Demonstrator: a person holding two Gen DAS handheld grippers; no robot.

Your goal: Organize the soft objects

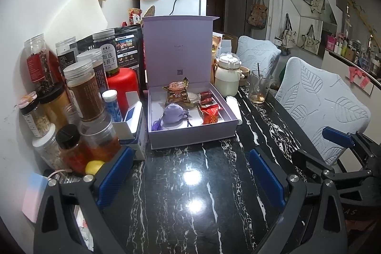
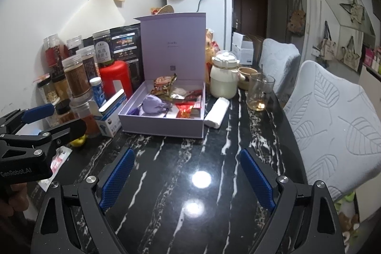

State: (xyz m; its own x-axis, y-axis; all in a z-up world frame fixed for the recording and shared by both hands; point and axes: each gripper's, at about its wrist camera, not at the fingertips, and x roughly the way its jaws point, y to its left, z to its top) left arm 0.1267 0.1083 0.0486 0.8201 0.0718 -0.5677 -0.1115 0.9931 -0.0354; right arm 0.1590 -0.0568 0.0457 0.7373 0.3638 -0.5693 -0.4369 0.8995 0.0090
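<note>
A lilac gift box point(image 1: 190, 138) point(image 2: 162, 125) stands on the black marble table with its lid up. In it lie a soft purple drawstring pouch point(image 1: 173, 113) point(image 2: 152, 104), a brown snack packet point(image 1: 176, 92) point(image 2: 164, 85) and red wrapped packets point(image 1: 210, 114) point(image 2: 187, 110). A white soft roll point(image 2: 218, 112) point(image 1: 234, 104) lies against the box's right side. My left gripper point(image 1: 190, 177) hovers open over bare table in front of the box, nothing between its fingers. My right gripper point(image 2: 187, 180) is open and empty too, beside it on the right.
Jars and bottles point(image 1: 81, 92) and a red canister point(image 2: 115, 80) crowd the table's left side, with a small carton point(image 2: 110, 116) by the box. A cream bottle point(image 2: 223, 80) and a glass cup point(image 2: 258, 92) stand behind right. Two leaf-patterned chairs point(image 2: 333, 120) line the right edge.
</note>
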